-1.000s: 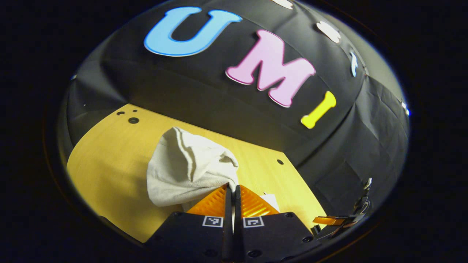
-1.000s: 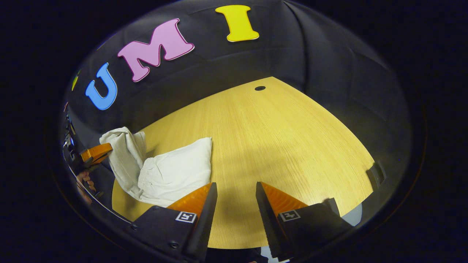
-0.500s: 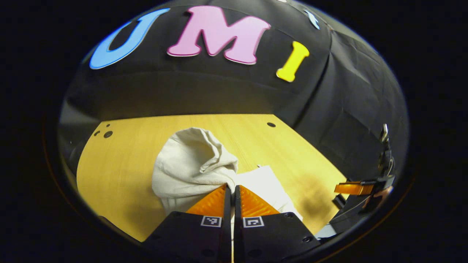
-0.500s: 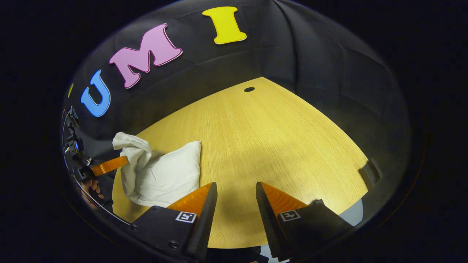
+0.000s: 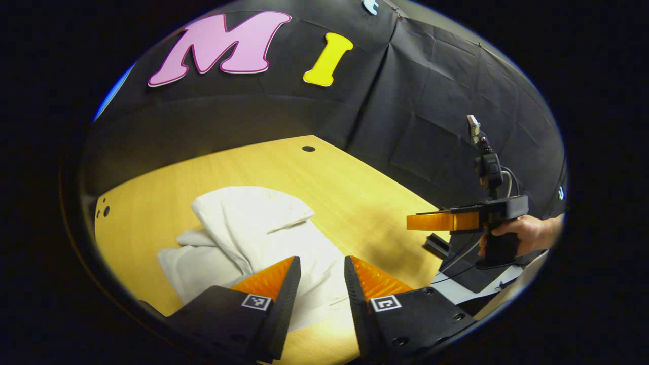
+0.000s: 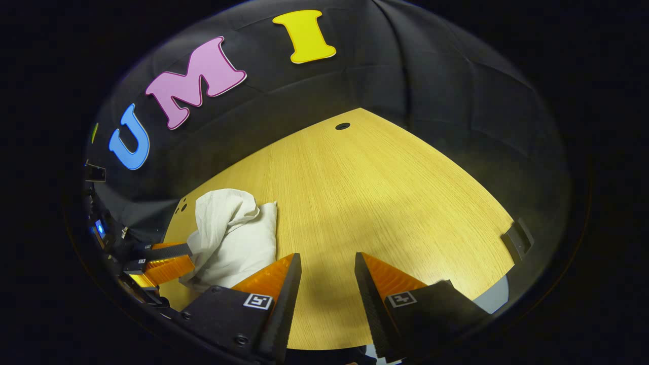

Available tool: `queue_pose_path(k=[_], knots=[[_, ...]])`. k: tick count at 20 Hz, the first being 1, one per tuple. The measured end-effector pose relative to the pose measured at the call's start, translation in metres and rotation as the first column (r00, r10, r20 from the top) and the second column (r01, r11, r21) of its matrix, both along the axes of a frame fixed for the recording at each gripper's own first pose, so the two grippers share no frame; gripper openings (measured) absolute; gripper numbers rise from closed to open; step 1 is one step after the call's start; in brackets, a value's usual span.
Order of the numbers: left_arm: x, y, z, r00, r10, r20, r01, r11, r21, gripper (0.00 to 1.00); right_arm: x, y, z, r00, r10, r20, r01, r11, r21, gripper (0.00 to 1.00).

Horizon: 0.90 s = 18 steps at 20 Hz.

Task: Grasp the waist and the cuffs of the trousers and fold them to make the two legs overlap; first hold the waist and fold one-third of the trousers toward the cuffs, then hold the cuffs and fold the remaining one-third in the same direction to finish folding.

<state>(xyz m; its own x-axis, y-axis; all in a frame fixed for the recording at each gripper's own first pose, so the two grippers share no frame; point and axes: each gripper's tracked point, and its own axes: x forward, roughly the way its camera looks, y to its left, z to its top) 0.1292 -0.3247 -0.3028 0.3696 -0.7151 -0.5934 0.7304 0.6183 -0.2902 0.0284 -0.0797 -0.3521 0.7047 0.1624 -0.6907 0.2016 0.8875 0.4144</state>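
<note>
White trousers (image 5: 253,233) bundled on table (image 5: 355,192), long axis unclear; both hand-held grippers spread, empty.

left hand-held gripper (image 5: 320,263) agape, right hand-held gripper (image 6: 328,261) agape

No readable text, brand or number appears on anything I can see. My left gripper (image 5: 320,274) carries a small square black-and-white coded marker on each finger base, as does my right gripper (image 6: 325,271); these are patterns, not legible characters. The white trousers (image 5: 253,238) show no label, and the wooden table (image 6: 385,203) bears no print or sign.
</note>
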Motion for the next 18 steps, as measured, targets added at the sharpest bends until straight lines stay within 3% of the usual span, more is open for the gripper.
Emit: queue_pose_path(k=[3, 8, 9, 12, 18], knots=[[0.005, 0.015, 0.004, 0.995, 0.073, -0.065, -0.076, 0.996, -0.04, 0.75, -0.002, 0.013, 0.006, 1.0, 0.02, 0.014, -0.02, 1.0, 0.012, 0.67], [0.024, 0.074, 0.001, 0.942, 0.296, -0.157, -0.311, 0.947, -0.084, 0.76, -0.003, 0.047, 0.031, 0.995, 0.08, 0.067, -0.082, 0.996, 0.033, 0.67], [0.03, 0.089, -0.001, 0.928, 0.339, -0.156, -0.355, 0.932, -0.081, 0.76, -0.003, 0.055, 0.038, 0.993, 0.093, 0.079, -0.096, 0.994, 0.042, 0.6], [0.038, 0.132, -0.004, 0.885, 0.441, -0.146, -0.455, 0.887, -0.079, 0.76, -0.003, 0.078, 0.058, 0.985, 0.123, 0.117, -0.132, 0.988, 0.074, 0.82], [0.052, 0.201, 0.014, 0.793, 0.589, -0.154, -0.607, 0.784, -0.128, 0.77, 0.012, 0.108, 0.104, 0.969, 0.131, 0.208, -0.16, 0.978, 0.133, 0.87]])
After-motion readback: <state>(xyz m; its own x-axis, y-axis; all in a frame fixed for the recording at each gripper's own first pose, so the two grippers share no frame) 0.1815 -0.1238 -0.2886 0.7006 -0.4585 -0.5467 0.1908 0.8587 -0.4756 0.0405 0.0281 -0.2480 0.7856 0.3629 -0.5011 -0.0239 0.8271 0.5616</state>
